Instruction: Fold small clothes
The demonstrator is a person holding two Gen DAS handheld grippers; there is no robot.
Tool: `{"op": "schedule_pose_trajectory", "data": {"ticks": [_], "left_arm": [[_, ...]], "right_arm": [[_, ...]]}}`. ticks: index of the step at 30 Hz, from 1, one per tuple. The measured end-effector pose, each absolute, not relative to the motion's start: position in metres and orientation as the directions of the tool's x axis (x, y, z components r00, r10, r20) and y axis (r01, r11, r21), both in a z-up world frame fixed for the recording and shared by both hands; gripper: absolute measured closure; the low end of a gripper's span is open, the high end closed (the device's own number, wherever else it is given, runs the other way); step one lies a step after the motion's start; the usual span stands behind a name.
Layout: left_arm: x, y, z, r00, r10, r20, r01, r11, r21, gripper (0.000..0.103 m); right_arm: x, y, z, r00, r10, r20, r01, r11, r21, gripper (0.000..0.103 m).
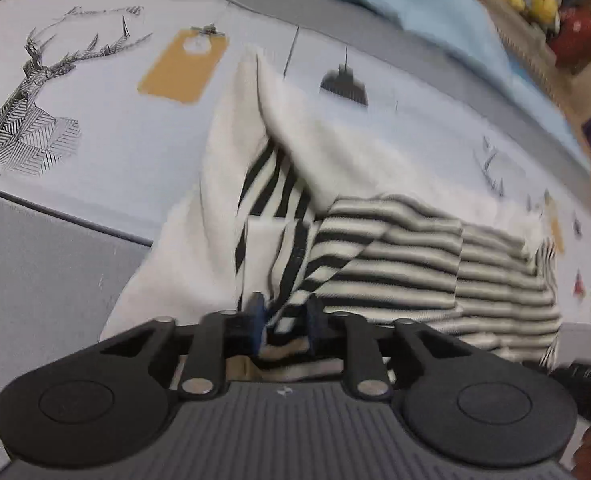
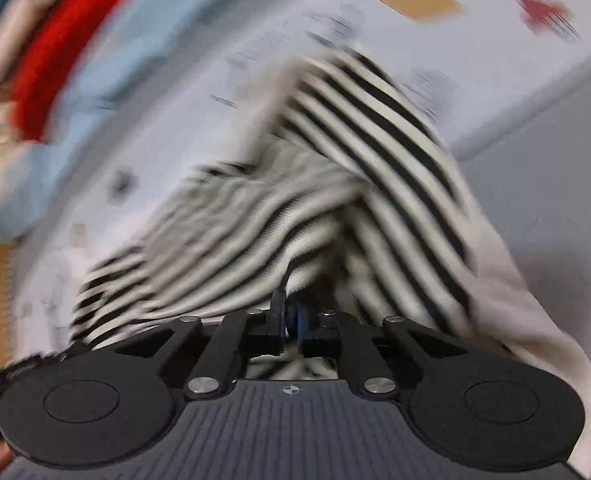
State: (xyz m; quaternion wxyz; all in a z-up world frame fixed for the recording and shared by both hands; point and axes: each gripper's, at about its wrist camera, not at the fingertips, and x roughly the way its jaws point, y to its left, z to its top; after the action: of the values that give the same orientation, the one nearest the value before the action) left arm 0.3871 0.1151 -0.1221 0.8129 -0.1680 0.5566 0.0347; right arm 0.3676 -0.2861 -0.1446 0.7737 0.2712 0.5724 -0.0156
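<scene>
Right view blurred. Left gripper (image 1: 285,316) narrow, striped garment (image 1: 395,256) between fingers; right gripper (image 2: 290,316) nearly closed, pinching its fabric.

Right gripper (image 2: 291,312) jaws nearly closed, pinching striped garment (image 2: 375,152).

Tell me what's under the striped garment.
The striped garment lies on a pale printed sheet over grey bedding. Whatever sits directly beneath the cloth is covered, so it cannot be seen.

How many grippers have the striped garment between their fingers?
2. The left gripper has the striped garment at its near edge; the right gripper pinches another fold.
</scene>
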Motion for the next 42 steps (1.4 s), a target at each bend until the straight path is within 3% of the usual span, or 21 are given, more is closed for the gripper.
{"op": "schedule_pose_trajectory", "data": {"ticks": [3,6,8,10,13,17,19,21,22,25,27,31,33,36,38,40,42], "left_arm": [[0.383,0.11,-0.094,0.512,-0.115,-0.851,-0.199,0.948,-0.248,0.073],[0.385,0.099,-0.087,0.56,-0.164,-0.812,-0.13,0.951,-0.282,0.073],[0.386,0.09,-0.096,0.519,-0.163,-0.839,-0.108,0.961,-0.253,0.073],[0.389,0.085,-0.115,0.422,-0.113,-0.9,-0.104,0.98,-0.172,0.073],[0.38,0.077,-0.126,0.365,-0.063,-0.929,-0.091,0.991,-0.103,0.074],[0.355,0.071,-0.093,0.499,-0.1,-0.861,-0.004,0.993,-0.118,0.067],[0.354,0.069,-0.104,0.462,-0.134,-0.877,0.016,0.99,-0.142,0.053],[0.348,0.069,-0.133,0.342,-0.102,-0.934,0.014,0.995,-0.103,0.056],[0.338,0.07,-0.129,0.358,-0.09,-0.93,0.003,0.995,-0.095,0.056],[0.306,0.067,-0.08,0.47,-0.108,-0.876,0.036,0.994,-0.104,0.053],[0.276,0.068,-0.043,0.571,-0.097,-0.816,0.053,0.995,-0.081,0.049],[0.209,0.079,0.013,0.684,-0.115,-0.72,0.095,0.993,-0.068,0.049],[0.174,0.086,0.027,0.717,-0.132,-0.684,0.125,0.99,-0.061,0.05],[0.123,0.09,0.029,0.734,-0.159,-0.661,0.178,0.983,-0.039,0.07],[0.091,0.1,0.012,0.74,-0.181,-0.648,0.175,0.982,-0.074,0.076],[0.084,0.106,-0.003,0.681,-0.165,-0.713,0.12,0.986,-0.114,0.083],[0.076,0.109,-0.007,0.681,-0.164,-0.713,0.097,0.986,-0.134,0.083]], "right_arm": [[0.364,-0.298,-0.134,0.408,0.227,-0.884,0.382,0.837,0.391,0.093],[0.363,-0.29,-0.099,0.565,0.177,-0.806,0.261,0.888,0.378,0.092],[0.364,-0.282,-0.093,0.587,0.242,-0.773,0.161,0.901,0.404,0.073],[0.369,-0.269,-0.107,0.5,0.361,-0.787,0.079,0.886,0.457,0.066],[0.37,-0.248,-0.148,0.308,0.327,-0.893,0.08,0.927,0.367,0.069],[0.359,-0.251,-0.134,0.396,0.346,-0.85,0.083,0.909,0.409,0.067],[0.356,-0.25,-0.126,0.432,0.369,-0.823,0.031,0.906,0.422,0.067],[0.354,-0.242,-0.138,0.356,0.34,-0.87,-0.015,0.933,0.359,0.067],[0.35,-0.241,-0.149,0.307,0.308,-0.901,-0.021,0.948,0.317,0.074],[0.329,-0.264,-0.129,0.387,0.318,-0.866,0.095,0.92,0.38,0.074],[0.311,-0.278,-0.091,0.495,0.348,-0.796,0.065,0.899,0.433,0.074],[0.266,-0.307,-0.028,0.651,0.28,-0.705,0.015,0.925,0.381,0.071],[0.229,-0.327,-0.007,0.695,0.258,-0.671,0.005,0.932,0.363,0.069],[0.182,-0.352,0.001,0.731,0.217,-0.647,0.001,0.948,0.319,0.068],[0.151,-0.363,-0.007,0.736,0.199,-0.647,0.024,0.948,0.319,0.068],[0.12,-0.377,-0.023,0.714,0.184,-0.675,0.067,0.942,0.327,0.067],[0.101,-0.387,-0.035,0.677,0.179,-0.714,0.113,0.934,0.34,0.067]]}}
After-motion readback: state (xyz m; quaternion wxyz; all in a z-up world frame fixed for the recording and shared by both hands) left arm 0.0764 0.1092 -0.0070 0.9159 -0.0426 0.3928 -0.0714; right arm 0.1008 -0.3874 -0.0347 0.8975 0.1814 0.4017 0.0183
